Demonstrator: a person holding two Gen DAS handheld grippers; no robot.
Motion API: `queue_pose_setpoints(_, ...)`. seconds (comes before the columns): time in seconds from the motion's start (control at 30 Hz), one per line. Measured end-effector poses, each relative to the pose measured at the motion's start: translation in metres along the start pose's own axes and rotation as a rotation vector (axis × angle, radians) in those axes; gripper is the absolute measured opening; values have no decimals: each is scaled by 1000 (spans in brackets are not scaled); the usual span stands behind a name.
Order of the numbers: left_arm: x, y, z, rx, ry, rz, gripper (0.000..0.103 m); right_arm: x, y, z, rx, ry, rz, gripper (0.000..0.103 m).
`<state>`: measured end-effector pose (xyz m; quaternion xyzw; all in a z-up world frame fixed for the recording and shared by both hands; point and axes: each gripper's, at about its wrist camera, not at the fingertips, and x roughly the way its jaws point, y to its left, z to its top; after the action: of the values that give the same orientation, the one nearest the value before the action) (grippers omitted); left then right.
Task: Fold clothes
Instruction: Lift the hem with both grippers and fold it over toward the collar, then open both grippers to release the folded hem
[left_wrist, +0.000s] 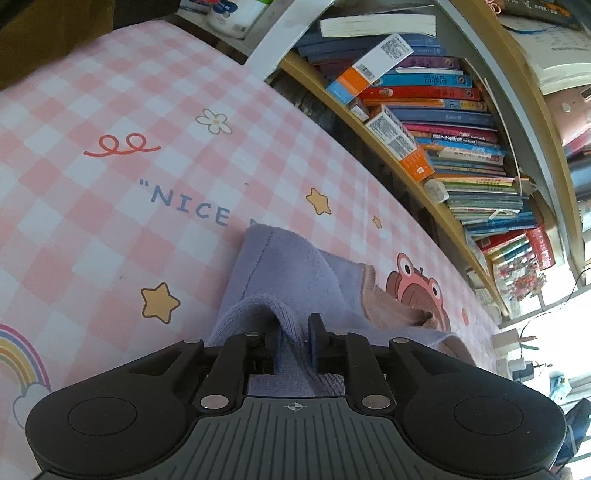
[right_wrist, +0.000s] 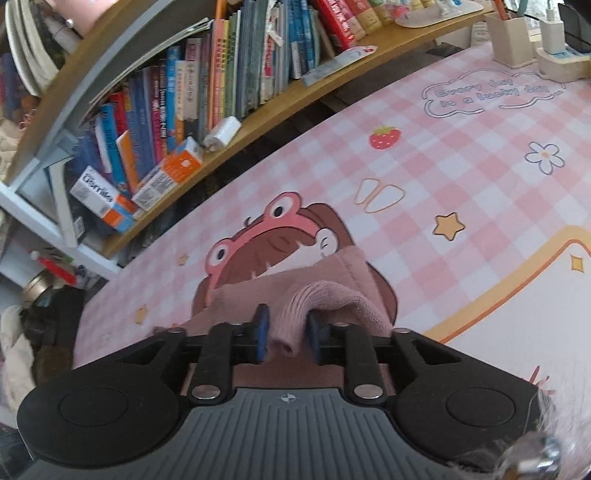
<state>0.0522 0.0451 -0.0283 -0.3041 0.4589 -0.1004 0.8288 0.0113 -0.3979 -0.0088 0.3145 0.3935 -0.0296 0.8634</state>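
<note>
Pink-and-white checked desk mat (left_wrist: 110, 110) covers the whole work surface, printed with stars, a rainbow, the word "NICE" and a cartoon child in a frog hood (right_wrist: 273, 236). Behind it runs a wooden shelf (right_wrist: 258, 110) packed with books (left_wrist: 443, 122) and small orange-and-white boxes.

On the mat lies the knitted garment (left_wrist: 295, 273), soft and ribbed. From the left wrist it looks lavender with a dusty-pink ribbed edge at its right side; from the right wrist the visible part is dusty pink (right_wrist: 332, 295). It is bunched and folded over itself, covering part of the frog picture.

A raised fold of lavender knit sits between the narrow-set jaws of the left gripper (left_wrist: 293, 347). A hump of pink knit likewise fills the narrow gap of the right gripper (right_wrist: 286, 332), touching both blue pads.
</note>
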Motion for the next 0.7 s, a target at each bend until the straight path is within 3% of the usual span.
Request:
queue_pose_setpoints(0.07, -5, -4, 1, 21, -10, -1, 24, -2, 0, 2, -6, -16, -5, 36)
queue_pose_setpoints(0.13, -11, -7, 3, 44, -25, -2, 46, -6, 0, 3, -22, -36, -20, 41)
queue_pose_setpoints(0.23, -21, -11, 7, 72, -59, 5, 61, -13, 0, 7, -46, -57, -37, 44)
queue_pose_setpoints(0.43, -33, -5, 11, 102, -120, 82, 64, -26, 3, 8, -116, -79, -58, 48)
queue_pose_setpoints(0.57, -38, -9, 0, 200, -154, 132, 64, -35, 14, 1, -243, -107, -82, 52)
queue_pose_setpoints(0.7, -41, -21, -16, 338, -202, 121, 64, -42, 19, -9, -344, -116, -106, 53)
